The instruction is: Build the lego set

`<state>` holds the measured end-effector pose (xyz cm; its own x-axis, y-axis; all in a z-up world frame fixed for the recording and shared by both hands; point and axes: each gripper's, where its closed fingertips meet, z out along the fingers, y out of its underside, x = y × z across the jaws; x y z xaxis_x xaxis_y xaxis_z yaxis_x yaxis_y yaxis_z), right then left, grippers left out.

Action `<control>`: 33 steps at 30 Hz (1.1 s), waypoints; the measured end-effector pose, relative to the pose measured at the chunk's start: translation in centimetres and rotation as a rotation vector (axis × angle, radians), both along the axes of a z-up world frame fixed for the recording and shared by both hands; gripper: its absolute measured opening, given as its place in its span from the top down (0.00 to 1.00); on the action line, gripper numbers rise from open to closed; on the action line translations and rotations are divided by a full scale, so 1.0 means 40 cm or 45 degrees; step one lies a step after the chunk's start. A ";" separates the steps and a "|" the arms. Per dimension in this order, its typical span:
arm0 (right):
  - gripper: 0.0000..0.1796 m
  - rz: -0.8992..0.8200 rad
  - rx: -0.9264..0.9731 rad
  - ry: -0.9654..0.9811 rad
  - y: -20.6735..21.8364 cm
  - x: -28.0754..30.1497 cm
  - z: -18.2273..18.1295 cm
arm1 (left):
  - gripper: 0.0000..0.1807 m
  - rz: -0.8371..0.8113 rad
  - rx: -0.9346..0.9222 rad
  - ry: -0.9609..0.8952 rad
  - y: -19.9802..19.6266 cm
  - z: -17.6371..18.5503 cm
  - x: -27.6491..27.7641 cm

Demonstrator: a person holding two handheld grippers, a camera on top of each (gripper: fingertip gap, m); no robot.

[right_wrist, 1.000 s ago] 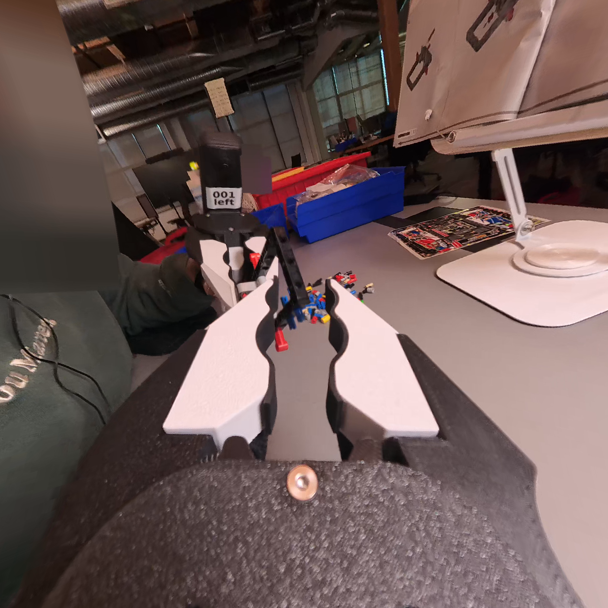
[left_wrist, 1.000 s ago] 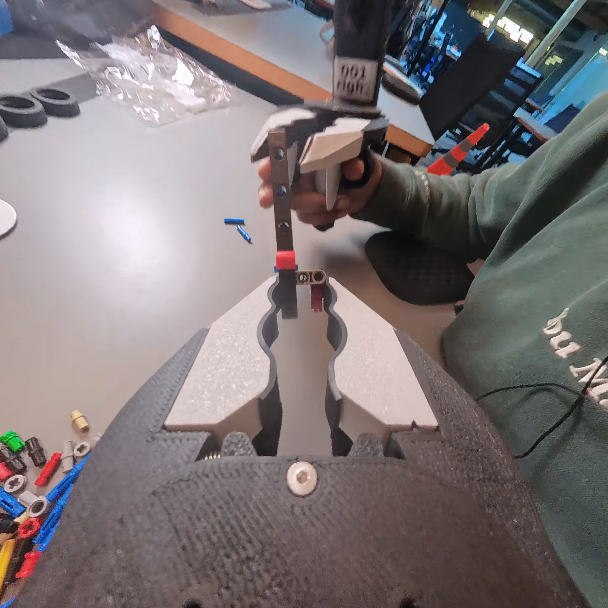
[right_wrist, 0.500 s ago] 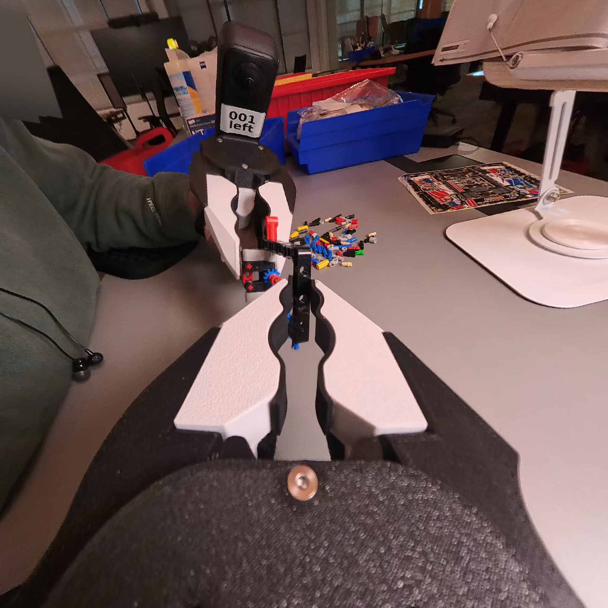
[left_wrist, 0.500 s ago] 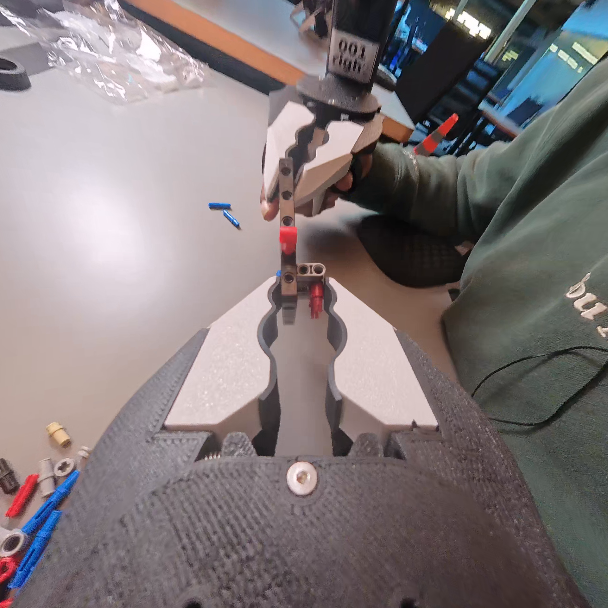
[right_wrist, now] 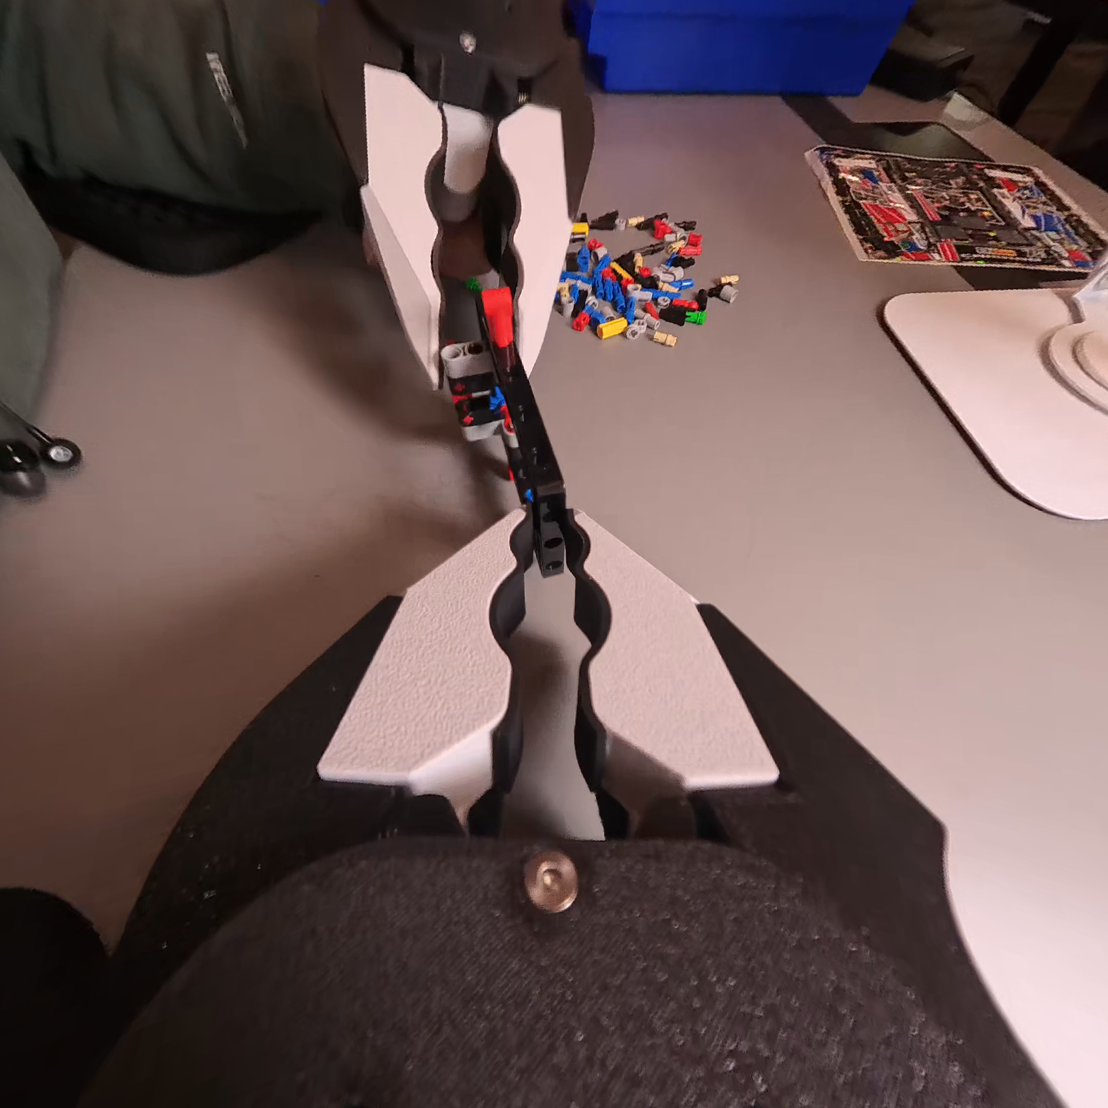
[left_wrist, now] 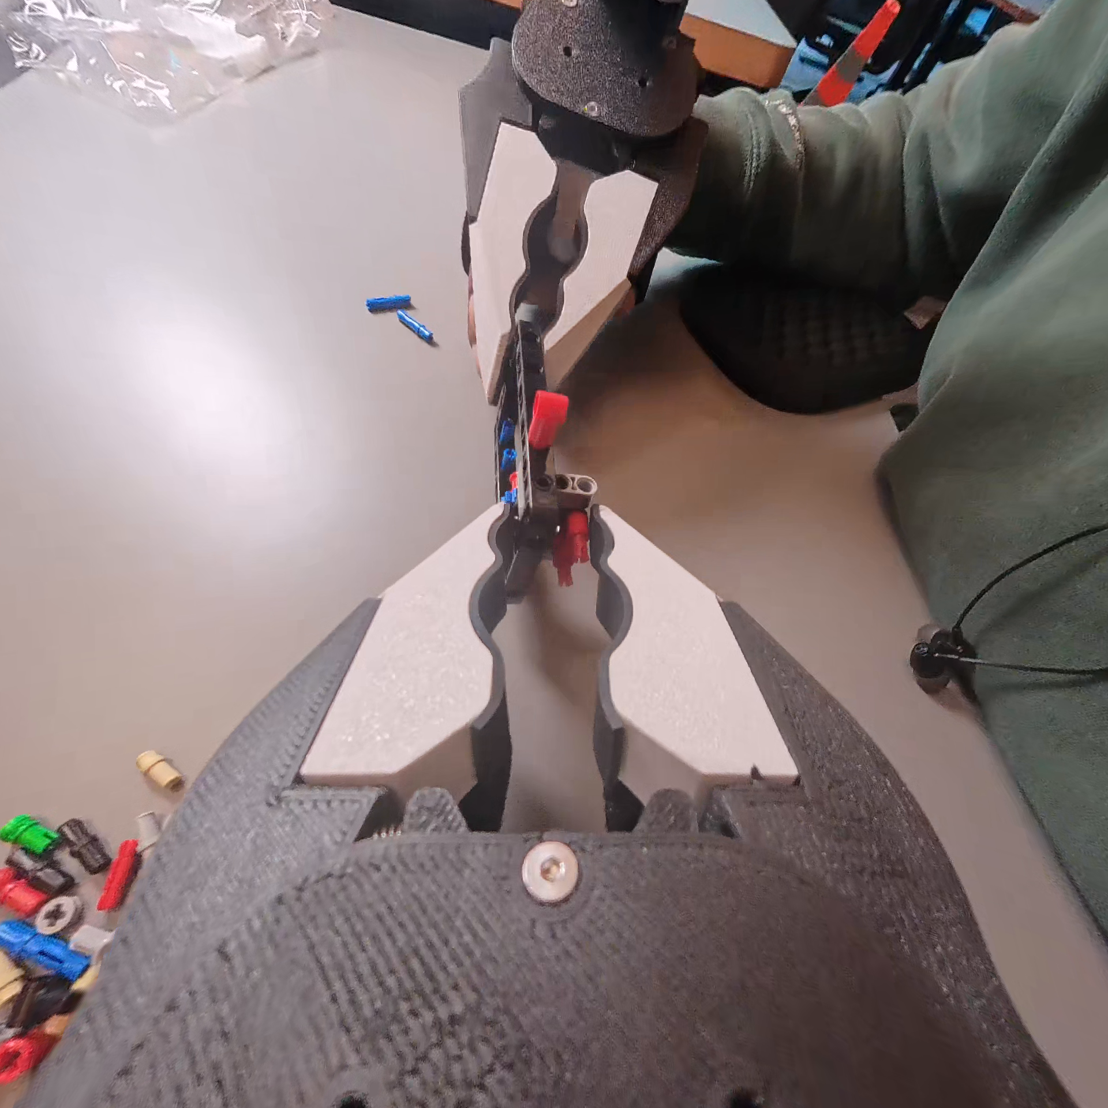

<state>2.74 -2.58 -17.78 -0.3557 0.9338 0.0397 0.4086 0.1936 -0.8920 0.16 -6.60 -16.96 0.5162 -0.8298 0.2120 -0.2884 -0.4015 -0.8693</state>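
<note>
In our left wrist view, the left hand-held gripper pinches one end of the black lego beam assembly above the grey worktop; loose pieces lie lower left.

In our right wrist view, the right hand-held gripper clamps the beam's other end. A blue bin stands behind; its contents are out of frame.

the right gripper has closed in, its black beam now joined to the left gripper's assembly.
</note>
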 end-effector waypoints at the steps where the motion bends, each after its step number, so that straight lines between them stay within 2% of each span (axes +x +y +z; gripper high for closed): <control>1: 0.96 0.005 0.017 -0.015 -0.004 0.000 -0.005 | 0.87 -0.004 0.008 0.018 -0.001 0.000 -0.004; 3: 0.96 0.029 0.052 -0.048 -0.016 0.002 -0.019 | 0.86 -0.037 0.016 0.055 -0.015 0.000 -0.005; 6: 0.96 0.040 0.075 -0.057 -0.022 0.003 -0.022 | 0.79 -0.085 0.021 0.122 -0.045 -0.004 -0.014; 9: 0.96 0.038 0.061 -0.071 -0.019 0.009 -0.023 | 0.78 -0.019 0.058 0.078 -0.053 0.037 -0.069; 11: 0.96 0.036 0.054 -0.081 -0.015 0.016 -0.022 | 0.79 0.123 0.102 -0.011 -0.043 0.087 -0.144; 14: 0.96 0.035 0.049 -0.096 -0.010 0.024 -0.023 | 0.83 0.466 0.131 -0.105 -0.017 0.133 -0.304; 17: 0.96 0.042 0.038 -0.106 -0.010 0.028 -0.023 | 0.86 0.774 0.084 -0.094 -0.011 0.119 -0.443; 21: 0.96 0.043 0.041 -0.102 -0.009 0.027 -0.023 | 0.88 0.955 0.033 0.132 -0.016 0.052 -0.526; 24: 0.94 0.041 0.046 -0.093 -0.009 0.028 -0.020 | 0.89 0.958 0.007 0.283 -0.017 0.008 -0.536; 30: 0.92 0.047 0.023 -0.048 -0.013 0.026 -0.002 | 0.90 0.913 -0.021 0.336 -0.015 -0.021 -0.520; 33: 0.97 0.074 -0.002 -0.053 -0.023 0.029 -0.003 | 0.91 0.898 -0.026 0.375 -0.014 -0.033 -0.513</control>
<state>3.91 -3.51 -17.90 -0.4109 0.9114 0.0222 0.4332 0.2166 -0.8749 -20.37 -7.17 -18.27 0.9599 -0.2802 -0.0048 -0.1768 -0.5920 -0.7863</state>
